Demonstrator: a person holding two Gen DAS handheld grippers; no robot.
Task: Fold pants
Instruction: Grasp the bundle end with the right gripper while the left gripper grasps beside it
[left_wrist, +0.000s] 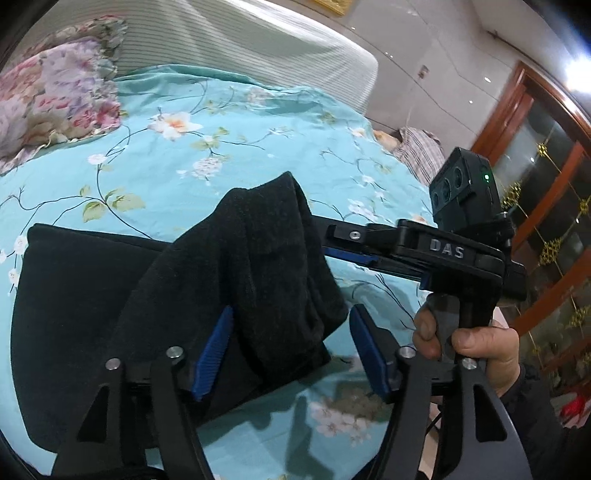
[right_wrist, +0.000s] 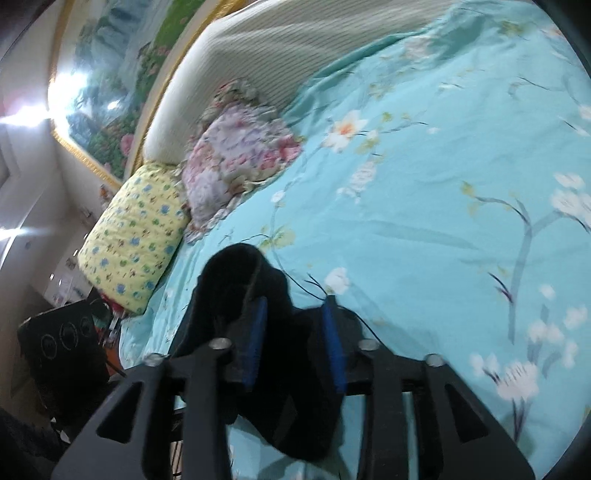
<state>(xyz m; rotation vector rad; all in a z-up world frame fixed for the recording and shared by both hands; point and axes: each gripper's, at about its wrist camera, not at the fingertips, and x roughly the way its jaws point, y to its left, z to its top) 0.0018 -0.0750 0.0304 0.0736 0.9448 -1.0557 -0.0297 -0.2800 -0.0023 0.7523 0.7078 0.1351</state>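
Black, fuzzy pants (left_wrist: 110, 295) lie on the blue flowered bed sheet (left_wrist: 221, 147), on the near part of the bed, far from the striped headboard (left_wrist: 258, 40). Most of the cloth lies flat on the sheet. One end of it is lifted up in a hump, and that hump is what you are working on.

Your right gripper (left_wrist: 334, 243) reaches in from the side, away from the headboard, and its tip goes into the lifted hump. In the right wrist view, the right gripper's blue pads (right_wrist: 255, 343) have dark cloth between them, but the pads are not pressed tight. I cannot tell for sure if they are pinching the pants or just have cloth bunched between them.

Your left gripper (left_wrist: 291, 354) sits low, at the near edge of the pants. Its two blue pads are wide apart, and a flap of the hump hangs down between them. It is not squeezing anything.

It looks like you are in the middle of a fold, carrying one end of the pants over the flat part.

For the next move, I think you should close your left gripper on the hanging flap. Then lift both sides together and lay the end down evenly, so the edges line up and no lumps stay.
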